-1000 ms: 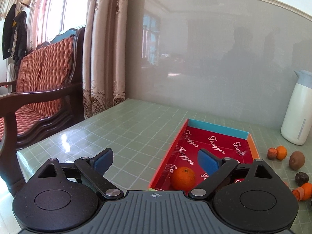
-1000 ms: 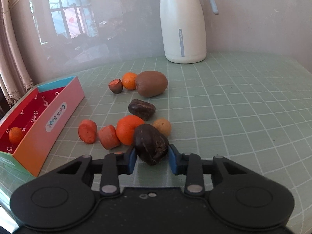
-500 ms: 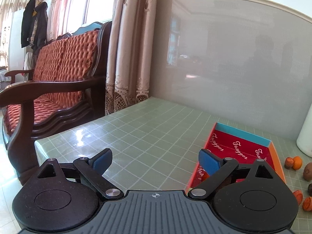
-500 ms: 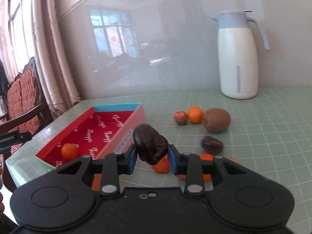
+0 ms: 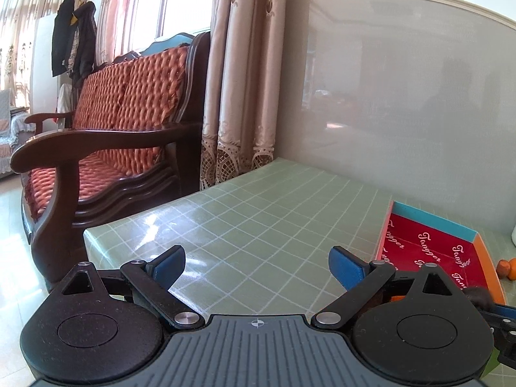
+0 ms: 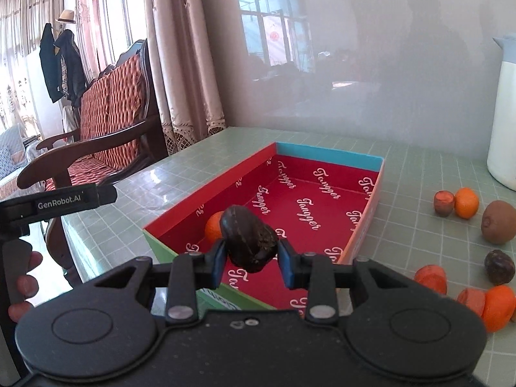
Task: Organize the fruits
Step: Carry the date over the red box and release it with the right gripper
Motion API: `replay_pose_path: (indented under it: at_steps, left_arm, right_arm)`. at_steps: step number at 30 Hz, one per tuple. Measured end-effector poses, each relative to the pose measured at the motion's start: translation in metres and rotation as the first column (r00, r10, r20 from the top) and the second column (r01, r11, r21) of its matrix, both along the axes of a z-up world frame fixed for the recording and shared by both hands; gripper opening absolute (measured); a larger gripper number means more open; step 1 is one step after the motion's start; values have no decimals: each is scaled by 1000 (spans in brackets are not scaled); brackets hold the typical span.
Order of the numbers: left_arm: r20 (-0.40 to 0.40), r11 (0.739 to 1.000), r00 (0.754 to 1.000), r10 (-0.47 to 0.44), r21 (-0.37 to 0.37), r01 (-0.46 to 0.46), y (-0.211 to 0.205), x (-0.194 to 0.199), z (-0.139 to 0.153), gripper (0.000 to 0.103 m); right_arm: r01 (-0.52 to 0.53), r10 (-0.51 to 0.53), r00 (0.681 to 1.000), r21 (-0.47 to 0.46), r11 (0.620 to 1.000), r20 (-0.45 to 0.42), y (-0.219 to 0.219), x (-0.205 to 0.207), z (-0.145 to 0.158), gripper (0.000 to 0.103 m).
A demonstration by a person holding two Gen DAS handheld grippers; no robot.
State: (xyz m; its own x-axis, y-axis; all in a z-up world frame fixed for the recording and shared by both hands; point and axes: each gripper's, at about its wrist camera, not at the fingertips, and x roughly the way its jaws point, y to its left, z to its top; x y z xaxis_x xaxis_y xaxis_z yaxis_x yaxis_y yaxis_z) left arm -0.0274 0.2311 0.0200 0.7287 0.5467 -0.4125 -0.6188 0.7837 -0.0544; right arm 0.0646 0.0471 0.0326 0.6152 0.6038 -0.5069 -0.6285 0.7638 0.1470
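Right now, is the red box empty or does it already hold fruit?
Not empty: one orange fruit lies on the red box floor, partly hidden behind the dark fruit in the right gripper.

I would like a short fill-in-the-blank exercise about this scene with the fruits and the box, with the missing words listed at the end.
1. The right gripper holds a dark fruit above the ____ box.
2. Inside the box lies one ____ fruit.
3. The left gripper holds ____.
4. The brown kiwi lies ____ the box.

Missing words: red; orange; nothing; outside
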Motion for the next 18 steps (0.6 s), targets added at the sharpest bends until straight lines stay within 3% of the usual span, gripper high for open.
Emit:
replay_pose_path:
  at_steps: [8,12,15,18]
  left_arm:
    - [0,1000,1000,-25,2,25,-10,4,2,95]
    - [4,997,997,-76,18,76,-27,9,3,95]
    - [1,992,993,-120,32,120,-44,15,5,95]
    - [-3,987,988,-156,48,156,-60,21,6,95]
  right_arm:
    - [40,-41,998,40,998,39,-18,-5,4,42]
    - [145,-149,987,66,987,65,-46,-2,9,79]
    - [235,-241,967,71,969,78,-71,1,11,85]
    - [325,-330,942,68,943,67,-94,4,10,99]
